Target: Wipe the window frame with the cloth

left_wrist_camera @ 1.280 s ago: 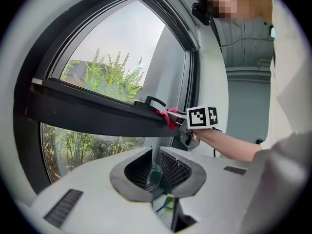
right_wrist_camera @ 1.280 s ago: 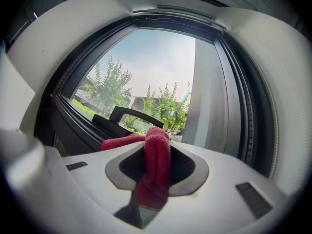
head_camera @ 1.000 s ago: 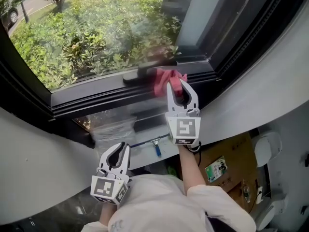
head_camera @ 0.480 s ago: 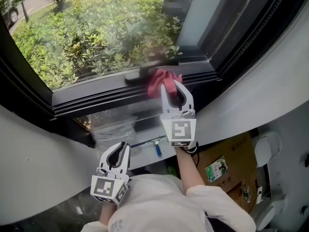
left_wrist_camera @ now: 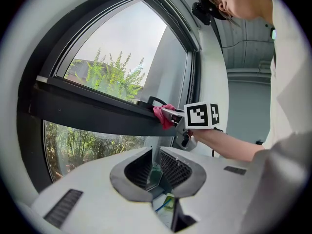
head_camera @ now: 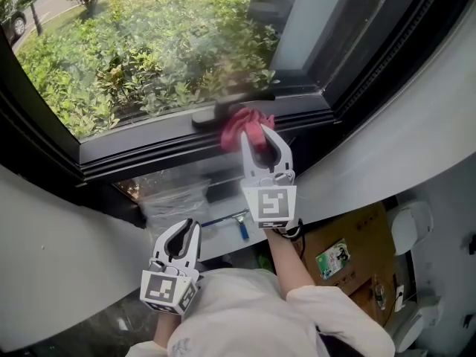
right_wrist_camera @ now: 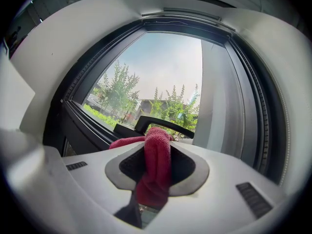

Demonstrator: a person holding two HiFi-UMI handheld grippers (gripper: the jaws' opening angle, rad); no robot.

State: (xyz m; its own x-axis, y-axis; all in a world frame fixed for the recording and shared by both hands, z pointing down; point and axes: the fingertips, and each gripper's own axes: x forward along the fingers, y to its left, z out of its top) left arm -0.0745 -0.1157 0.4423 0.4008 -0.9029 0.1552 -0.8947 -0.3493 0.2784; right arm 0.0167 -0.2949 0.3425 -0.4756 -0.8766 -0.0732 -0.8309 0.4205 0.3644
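A red cloth (head_camera: 239, 125) lies bunched on the dark lower window frame (head_camera: 149, 153), just below the black window handle (head_camera: 223, 110). My right gripper (head_camera: 258, 131) is shut on the cloth and presses it against the frame. In the right gripper view the cloth (right_wrist_camera: 156, 165) fills the gap between the jaws, with the handle (right_wrist_camera: 163, 126) right behind it. My left gripper (head_camera: 189, 224) hangs low near my body, shut on nothing and well away from the frame. In the left gripper view it (left_wrist_camera: 156, 152) faces the frame (left_wrist_camera: 87, 113) and the cloth (left_wrist_camera: 163, 115).
A white curved wall (head_camera: 67, 236) runs under the window. Below it are a plastic sheet (head_camera: 175, 195), a squeegee with a blue handle (head_camera: 239, 226) and a cardboard box (head_camera: 342, 251). Green bushes (head_camera: 149, 50) show through the glass. A dark upright frame member (head_camera: 387, 43) stands at the right.
My right gripper has slid left along the lower frame, dragging the red cloth with it. The left gripper has stayed where it was.
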